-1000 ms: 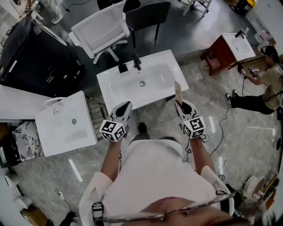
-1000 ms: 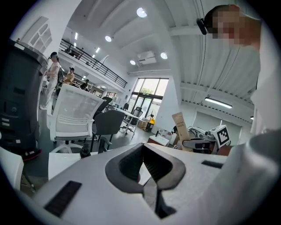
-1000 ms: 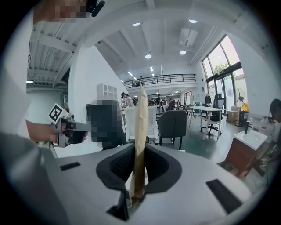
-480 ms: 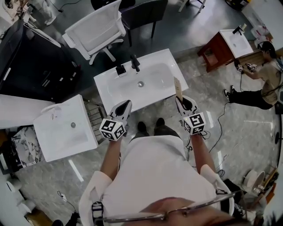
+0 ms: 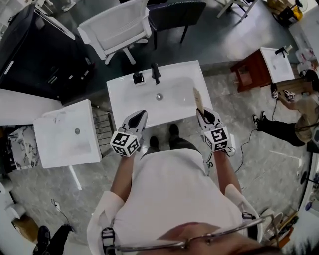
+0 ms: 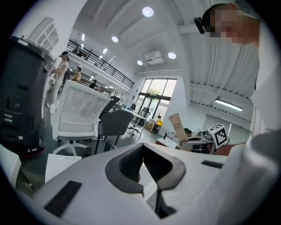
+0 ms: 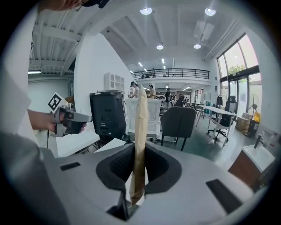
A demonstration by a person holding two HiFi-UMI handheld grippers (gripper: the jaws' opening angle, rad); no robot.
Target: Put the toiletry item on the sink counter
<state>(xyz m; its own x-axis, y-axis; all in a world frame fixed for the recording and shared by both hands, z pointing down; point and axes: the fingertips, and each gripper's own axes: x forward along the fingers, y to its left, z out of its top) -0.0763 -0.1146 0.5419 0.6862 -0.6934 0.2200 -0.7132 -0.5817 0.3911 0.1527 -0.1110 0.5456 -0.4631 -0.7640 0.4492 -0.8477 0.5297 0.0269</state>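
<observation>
1. Landmark: white sink counter (image 5: 122, 97), with a black faucet (image 5: 155, 72) at its far edge and the drain (image 5: 159, 96) mid-basin.
2. Right gripper (image 5: 203, 113) is at the counter's near right corner. In the right gripper view its (image 7: 140, 148) jaws are clamped on the toiletry item (image 7: 140, 132), a flat tan tube pinched near its lower end.
3. The tube (image 5: 198, 99) stands roughly upright out of the jaws, above the right end of the counter, just right of the basin. I cannot tell whether it touches the counter.
4. Left gripper (image 5: 141, 114) is at the counter's near edge, left of centre. In the left gripper view its (image 6: 142, 147) jaw tips are together with nothing between them.
5. The left gripper view also shows the tube (image 6: 177, 127) held up in the other gripper.
6. Beyond the counter's far edge: white mesh chair (image 5: 117, 27) and dark chair (image 5: 177, 10).
7. Left of the counter: a second white sink unit (image 5: 65, 134). To its right, well apart: a red-brown cabinet (image 5: 247, 69).
</observation>
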